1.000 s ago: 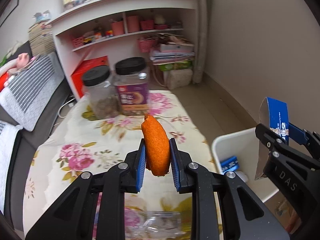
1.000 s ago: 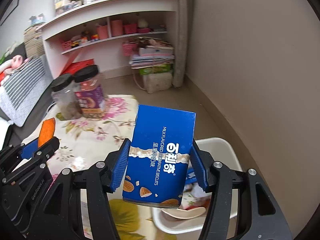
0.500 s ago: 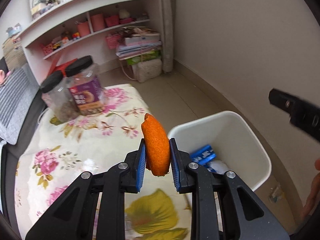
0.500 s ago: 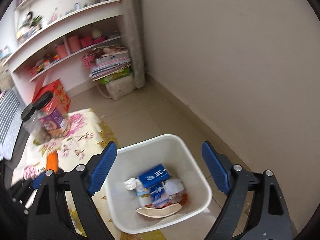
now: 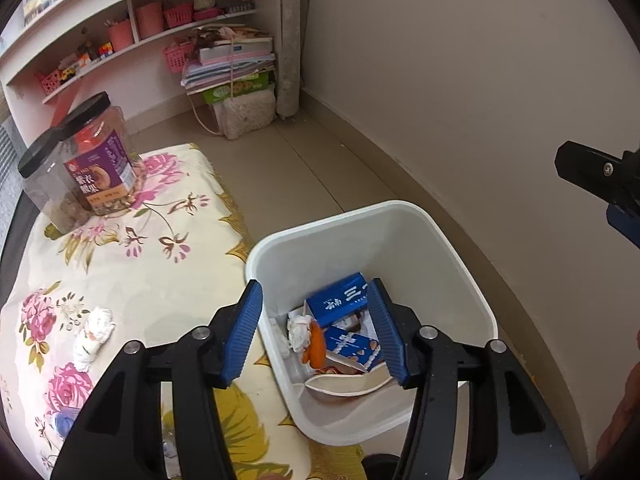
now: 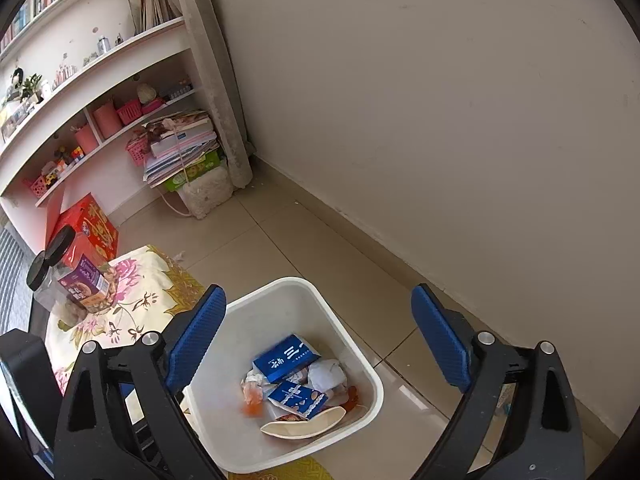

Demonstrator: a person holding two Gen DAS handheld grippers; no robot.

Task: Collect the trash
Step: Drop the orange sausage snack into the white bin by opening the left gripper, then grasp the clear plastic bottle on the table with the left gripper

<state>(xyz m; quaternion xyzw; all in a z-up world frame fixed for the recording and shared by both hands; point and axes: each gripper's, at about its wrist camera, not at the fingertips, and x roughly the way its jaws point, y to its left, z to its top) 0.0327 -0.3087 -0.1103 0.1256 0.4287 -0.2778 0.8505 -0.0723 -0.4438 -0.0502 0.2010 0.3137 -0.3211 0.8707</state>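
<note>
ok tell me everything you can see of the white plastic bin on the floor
The white plastic bin is an open, lidless tub with rounded corners and smooth, slightly glossy walls. It stands upright on the beige tiled floor, close beside the floral-cloth table, near the wall. Inside lie two blue snack boxes, an orange peel piece, crumpled white tissue and a cream-coloured curved scrap.

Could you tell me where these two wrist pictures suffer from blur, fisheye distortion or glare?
Left wrist view: sharp overall, the shelves bowed by the fisheye, corners vignetted black. Right wrist view: the orange piece in the white bin is smeared by motion blur, the wall edge curves strongly, and a soft sheen lies on the floor tiles.
</note>
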